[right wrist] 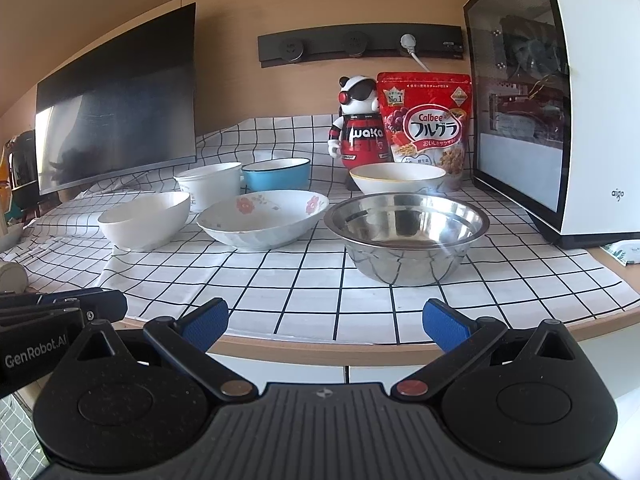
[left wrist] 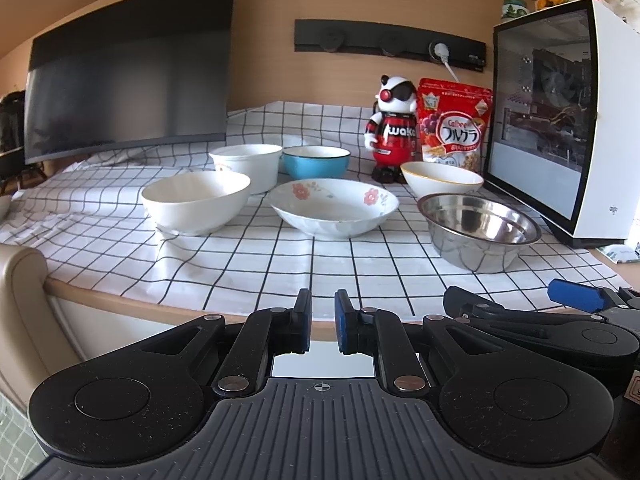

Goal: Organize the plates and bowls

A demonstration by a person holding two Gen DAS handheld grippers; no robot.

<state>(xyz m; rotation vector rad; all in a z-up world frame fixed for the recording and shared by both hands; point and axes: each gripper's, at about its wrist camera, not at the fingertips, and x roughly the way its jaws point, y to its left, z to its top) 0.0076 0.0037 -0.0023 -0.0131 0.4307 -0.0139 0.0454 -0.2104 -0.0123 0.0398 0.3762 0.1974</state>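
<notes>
Several bowls stand on the checked cloth. A white bowl (left wrist: 196, 202) (right wrist: 145, 219) is at the left, a floral shallow bowl (left wrist: 333, 207) (right wrist: 262, 218) in the middle, a steel bowl (left wrist: 478, 230) (right wrist: 406, 236) at the right. Behind them are a white tub (left wrist: 246, 166) (right wrist: 209, 186), a blue bowl (left wrist: 315, 160) (right wrist: 276, 174) and a yellow-rimmed white bowl (left wrist: 442, 178) (right wrist: 398, 177). My left gripper (left wrist: 323, 320) is nearly shut and empty at the table's front edge. My right gripper (right wrist: 326, 322) is open and empty, in front of the steel bowl.
A dark monitor (left wrist: 128, 68) stands at the back left. A white PC case (left wrist: 560, 120) stands at the right. A toy robot (left wrist: 392, 128) and a red cereal bag (left wrist: 454, 124) stand at the back. The wooden table edge (right wrist: 320, 346) runs just ahead of the grippers.
</notes>
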